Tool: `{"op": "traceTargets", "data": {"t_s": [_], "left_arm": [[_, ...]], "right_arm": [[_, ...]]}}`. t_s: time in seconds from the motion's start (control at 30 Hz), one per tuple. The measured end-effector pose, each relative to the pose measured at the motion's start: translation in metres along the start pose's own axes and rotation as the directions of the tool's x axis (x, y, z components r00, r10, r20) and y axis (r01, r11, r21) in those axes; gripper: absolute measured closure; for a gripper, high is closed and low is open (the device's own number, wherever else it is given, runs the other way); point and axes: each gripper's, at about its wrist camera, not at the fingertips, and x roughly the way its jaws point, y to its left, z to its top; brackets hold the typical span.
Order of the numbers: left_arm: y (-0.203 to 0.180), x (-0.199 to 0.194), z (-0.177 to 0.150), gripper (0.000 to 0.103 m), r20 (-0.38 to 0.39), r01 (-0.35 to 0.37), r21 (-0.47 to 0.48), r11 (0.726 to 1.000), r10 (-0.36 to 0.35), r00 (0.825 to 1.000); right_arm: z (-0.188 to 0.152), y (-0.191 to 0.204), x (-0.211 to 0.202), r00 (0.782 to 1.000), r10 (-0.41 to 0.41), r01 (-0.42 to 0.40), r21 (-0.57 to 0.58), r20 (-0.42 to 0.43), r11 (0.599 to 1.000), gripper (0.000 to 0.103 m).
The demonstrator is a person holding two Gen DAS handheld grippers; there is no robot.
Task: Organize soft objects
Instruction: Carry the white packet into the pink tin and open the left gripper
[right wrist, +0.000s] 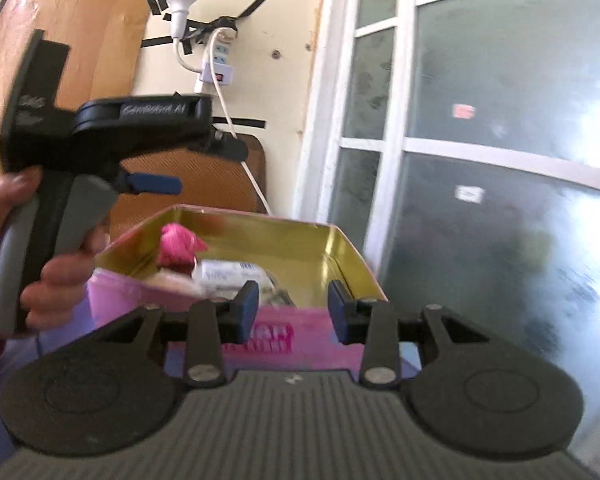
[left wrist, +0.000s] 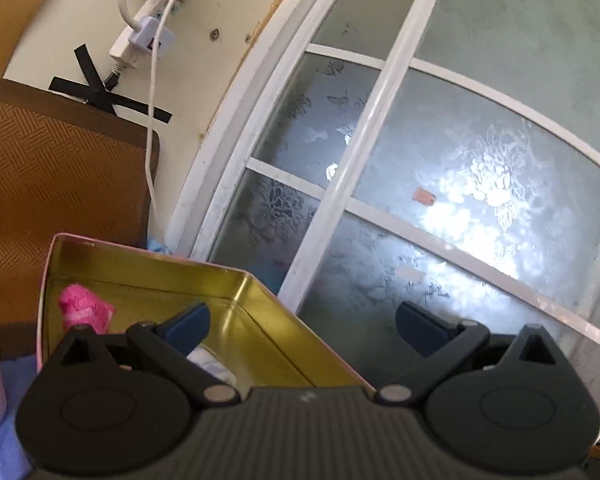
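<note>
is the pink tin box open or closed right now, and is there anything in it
Open. The pink tin box has no lid on, so its gold inside shows. It is not empty: a pink cloth bundle and a white packet lie inside.

Glossy gold metal tin [left wrist: 260, 312], fuzzy pink cloth [left wrist: 85, 307], frosted patterned glass [left wrist: 480, 168]

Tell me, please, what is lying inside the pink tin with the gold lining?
Inside the tin lie a pink fluffy bundle and a white packet. Other small items beside the packet are too blurred to name, and the near wall and the right tongs cover the floor's near part.
</note>
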Motion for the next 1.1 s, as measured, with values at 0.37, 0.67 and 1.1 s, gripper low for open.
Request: {"op": "traceTargets", "data": {"t_s": [0.37, 0.67, 1.1], "left_arm": [[-0.021, -0.009, 0.002, 0.001, -0.016, -0.076, 0.078, 0.994, 0.078, 0.997], [-0.016, -0.001, -0.001, 0.001, -0.048, -0.100, 0.087, 0.991, 0.104, 0.993], [0.002, 0.033, -0.023, 0.001, -0.209, -0.177, 0.122, 0.977, 0.200, 0.957]], "right_arm": [[-0.008, -0.004, -0.026, 0.999, -0.052, 0.053, 0.043, -0.013, 0.998, 0.060], [-0.010, 0.001, -0.023, 1.000, -0.025, 0.025, 0.041, -0.009, 0.999, 0.059], [-0.021, -0.015, -0.002, 0.999, -0.010, 0.017, 0.135, -0.049, 0.991, 0.058]]}}
